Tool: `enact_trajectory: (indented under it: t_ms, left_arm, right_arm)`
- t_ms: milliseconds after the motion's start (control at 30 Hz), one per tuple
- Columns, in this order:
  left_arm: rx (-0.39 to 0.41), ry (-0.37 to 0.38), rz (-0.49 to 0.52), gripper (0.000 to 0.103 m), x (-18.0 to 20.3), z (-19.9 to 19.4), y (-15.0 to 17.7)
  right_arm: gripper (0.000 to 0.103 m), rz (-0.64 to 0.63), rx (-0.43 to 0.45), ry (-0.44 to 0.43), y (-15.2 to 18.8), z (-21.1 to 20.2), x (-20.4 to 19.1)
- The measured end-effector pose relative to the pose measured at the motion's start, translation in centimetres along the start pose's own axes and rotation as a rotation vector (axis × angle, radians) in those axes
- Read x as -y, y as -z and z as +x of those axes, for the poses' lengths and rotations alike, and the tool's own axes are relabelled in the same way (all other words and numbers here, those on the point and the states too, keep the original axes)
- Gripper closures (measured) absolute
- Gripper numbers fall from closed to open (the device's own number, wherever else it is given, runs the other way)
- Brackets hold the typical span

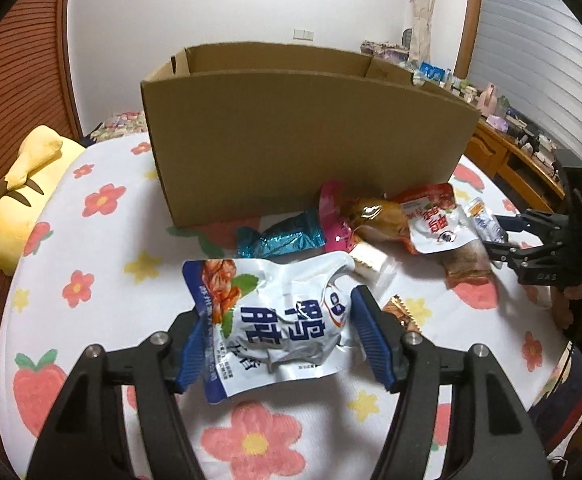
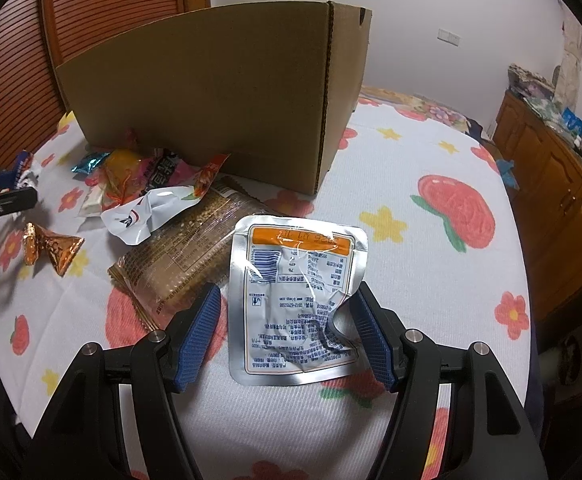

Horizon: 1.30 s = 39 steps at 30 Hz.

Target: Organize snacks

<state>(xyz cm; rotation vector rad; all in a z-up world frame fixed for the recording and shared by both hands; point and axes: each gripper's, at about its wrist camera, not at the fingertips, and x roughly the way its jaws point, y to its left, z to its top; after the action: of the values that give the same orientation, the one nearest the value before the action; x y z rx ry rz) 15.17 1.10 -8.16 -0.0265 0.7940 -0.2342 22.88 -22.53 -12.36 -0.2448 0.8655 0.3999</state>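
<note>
On the flower-printed white bedspread (image 1: 103,240), just in front of the tall brown cardboard box (image 1: 303,136), the snacks lie in a loose scatter, and two of them are being gone after at once. The left gripper (image 1: 277,338) stands wide around a crinkled white-and-blue foil pouch with bold blue characters (image 1: 275,320); the blue ribbed pads flank it, though I cannot tell whether either one touches it. The right gripper (image 2: 287,338) is just as wide around a flat silver sachet with an orange band (image 2: 297,300), printed back upward, unpinched as far as I can see. Beyond them wait a teal foil wrapper (image 1: 281,236), a pink-topped packet showing something golden (image 1: 361,214), a red-and-white pouch (image 1: 435,220), a brown clear-film bar packet (image 2: 187,248) and a small copper-coloured twist (image 2: 51,246). What little of the box's inside shows looks bare, so I'd judge the sorting barely begun, with nearly everything left to go in. A yellow plush toy (image 1: 23,200) sits off to the side.
</note>
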Motion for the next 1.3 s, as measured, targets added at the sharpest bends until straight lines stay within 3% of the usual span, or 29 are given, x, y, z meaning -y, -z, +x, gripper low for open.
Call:
enact_trajectory:
  t_ms: [33,333,733,1300]
  left_arm:
    - [0.006,0.0,0.003,0.038,0.0,-0.3,0.0]
    - [0.025,0.021,0.032,0.038,1.3,-1.2,-0.4]
    - [0.076,0.04,0.054,0.038,2.3,-3.2,-2.1]
    - [0.156,0.041,0.105,0.038,3.4,-5.9,-6.4]
  right_arm:
    - [0.042,0.0,0.001,0.002,0.0,-0.1,-0.1]
    - [0.044,0.021,0.01,0.026,0.5,-0.8,-0.4]
    - [0.046,0.025,0.088,0.016,0.5,-4.1,-0.7]
    - [0.046,-0.059,0.239,-0.034,-4.2,-10.1,-4.7]
